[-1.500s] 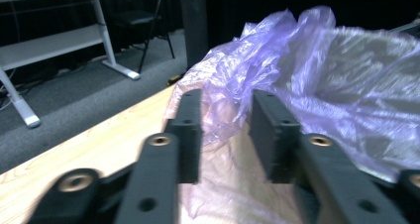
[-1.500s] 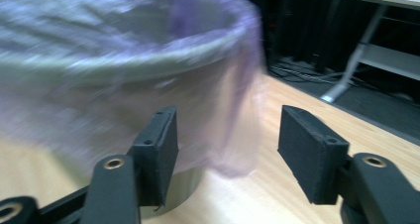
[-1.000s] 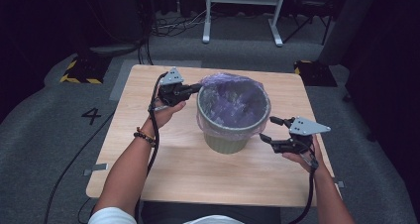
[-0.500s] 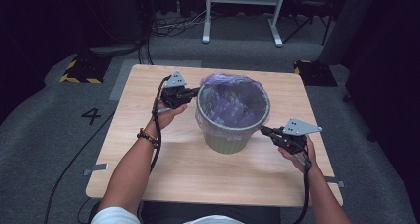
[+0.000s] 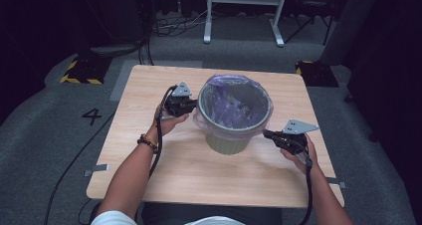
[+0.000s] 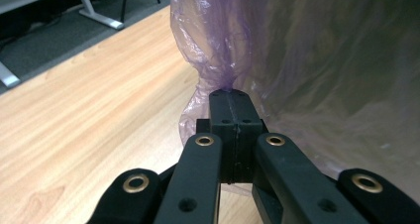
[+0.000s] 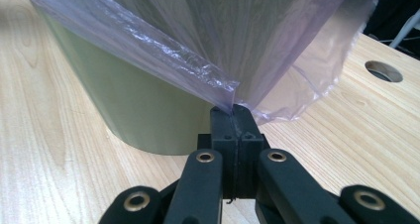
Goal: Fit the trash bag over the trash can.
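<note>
Purple bag liner [image 5: 234, 103], thin crinkled film draped over a round olive bin [image 5: 228, 143] on pale wood table [image 5: 199, 170], hem pinched beyond both closed tips: left gripper [image 6: 229, 92], right gripper [image 7: 232, 110].

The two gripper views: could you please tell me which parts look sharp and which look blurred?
Left gripper view: the jaws are crisp, the purple bin liner beyond them smears soft. Right gripper view: the liner's pinched fold and the wooden table grain are sharp, and the green bin is clear.
</note>
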Motion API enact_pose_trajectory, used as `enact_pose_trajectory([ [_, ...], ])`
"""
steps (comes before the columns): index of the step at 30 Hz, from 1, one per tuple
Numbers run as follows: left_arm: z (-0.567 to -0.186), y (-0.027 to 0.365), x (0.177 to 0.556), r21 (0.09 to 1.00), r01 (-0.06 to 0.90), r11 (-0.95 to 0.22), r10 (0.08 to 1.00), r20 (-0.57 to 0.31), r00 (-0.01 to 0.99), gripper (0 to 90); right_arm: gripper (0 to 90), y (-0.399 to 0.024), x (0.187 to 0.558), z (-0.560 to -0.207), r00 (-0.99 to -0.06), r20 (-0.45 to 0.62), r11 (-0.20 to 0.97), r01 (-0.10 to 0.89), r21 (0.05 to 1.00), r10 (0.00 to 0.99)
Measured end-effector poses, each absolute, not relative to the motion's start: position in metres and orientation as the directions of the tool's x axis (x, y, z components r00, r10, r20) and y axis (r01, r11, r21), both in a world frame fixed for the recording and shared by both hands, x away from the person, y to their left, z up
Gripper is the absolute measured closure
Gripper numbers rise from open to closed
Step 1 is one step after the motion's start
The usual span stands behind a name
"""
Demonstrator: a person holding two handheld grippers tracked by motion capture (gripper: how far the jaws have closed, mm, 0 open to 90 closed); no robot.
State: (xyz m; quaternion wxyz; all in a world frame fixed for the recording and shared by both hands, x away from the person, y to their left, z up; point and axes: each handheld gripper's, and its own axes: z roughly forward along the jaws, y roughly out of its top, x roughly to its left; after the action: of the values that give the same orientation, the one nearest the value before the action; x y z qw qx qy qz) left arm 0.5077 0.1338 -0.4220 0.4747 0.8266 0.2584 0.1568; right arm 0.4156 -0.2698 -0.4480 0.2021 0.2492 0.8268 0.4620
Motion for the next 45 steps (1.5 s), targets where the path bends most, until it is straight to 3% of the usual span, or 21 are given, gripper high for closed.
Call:
enact_pose_trajectory([
  [5,-0.425,0.136,0.501,0.848,0.274,-0.454,0.595,0.06,0.802,90.0,90.0,-0.268,0.417,-0.449,-0.796,-0.106,0.473,0.241,0.847,0.596],
  [8,-0.421,0.141,0.496,0.853,0.284,-0.437,0.629,0.064,0.775,60.6,90.0,-0.269,0.416,-0.448,-0.793,-0.107,0.465,0.237,0.853,0.6],
  [10,-0.42,0.144,0.493,0.863,0.27,-0.428,0.621,0.063,0.781,56.8,89.0,-0.271,0.415,-0.446,-0.789,-0.102,0.448,0.233,0.863,0.606],
  [13,-0.413,0.155,0.483,0.871,0.263,-0.414,0.631,0.067,0.773,36.7,85.3,-0.274,0.412,-0.442,-0.786,-0.099,0.431,0.224,0.874,0.61],
  [16,-0.409,0.16,0.477,0.879,0.258,-0.402,0.625,0.057,0.778,28.6,81.6,-0.277,0.409,-0.438,-0.783,-0.101,0.418,0.213,0.883,0.613],
  [18,-0.406,0.162,0.47,0.878,0.245,-0.412,0.613,0.068,0.787,27.1,77.6,-0.278,0.407,-0.435,-0.784,-0.094,0.403,0.209,0.891,0.613],
  [20,-0.404,0.165,0.455,0.879,0.226,-0.42,0.596,0.079,0.799,25.6,64.5,-0.281,0.402,-0.428,-0.783,-0.087,0.38,0.198,0.903,0.615],
  [24,-0.407,0.167,0.443,0.876,0.228,-0.426,0.579,0.07,0.812,20.9,56.4,-0.284,0.398,-0.423,-0.782,-0.085,0.373,0.196,0.907,0.617],
  [25,-0.411,0.169,0.436,0.869,0.24,-0.432,0.579,0.063,0.813,20.4,49.9,-0.286,0.396,-0.421,-0.781,-0.085,0.369,0.194,0.909,0.619],
  [26,-0.411,0.169,0.436,0.869,0.24,-0.432,0.579,0.063,0.813,20.0,49.9,-0.286,0.396,-0.421,-0.781,-0.085,0.369,0.194,0.909,0.619],
  [28,-0.419,0.171,0.426,0.858,0.25,-0.449,0.57,0.06,0.819,18.1,40.2,-0.288,0.394,-0.417,-0.766,-0.078,0.354,0.201,0.913,0.638],
  [32,-0.431,0.181,0.419,0.842,0.264,-0.47,0.587,0.075,0.806,17.0,29.2,-0.292,0.395,-0.414,-0.746,-0.068,0.337,0.217,0.916,0.663],
  [39,-0.45,0.188,0.409,0.808,0.313,-0.499,0.596,0.059,0.8,16.8,18.6,-0.3,0.395,-0.409,-0.75,-0.044,0.311,0.219,0.925,0.66],
  [45,-0.47,0.188,0.406,0.768,0.358,-0.532,0.589,0.032,0.808,16.9,18.6,-0.299,0.393,-0.404,-0.749,-0.091,0.361,0.205,0.91,0.656],
])
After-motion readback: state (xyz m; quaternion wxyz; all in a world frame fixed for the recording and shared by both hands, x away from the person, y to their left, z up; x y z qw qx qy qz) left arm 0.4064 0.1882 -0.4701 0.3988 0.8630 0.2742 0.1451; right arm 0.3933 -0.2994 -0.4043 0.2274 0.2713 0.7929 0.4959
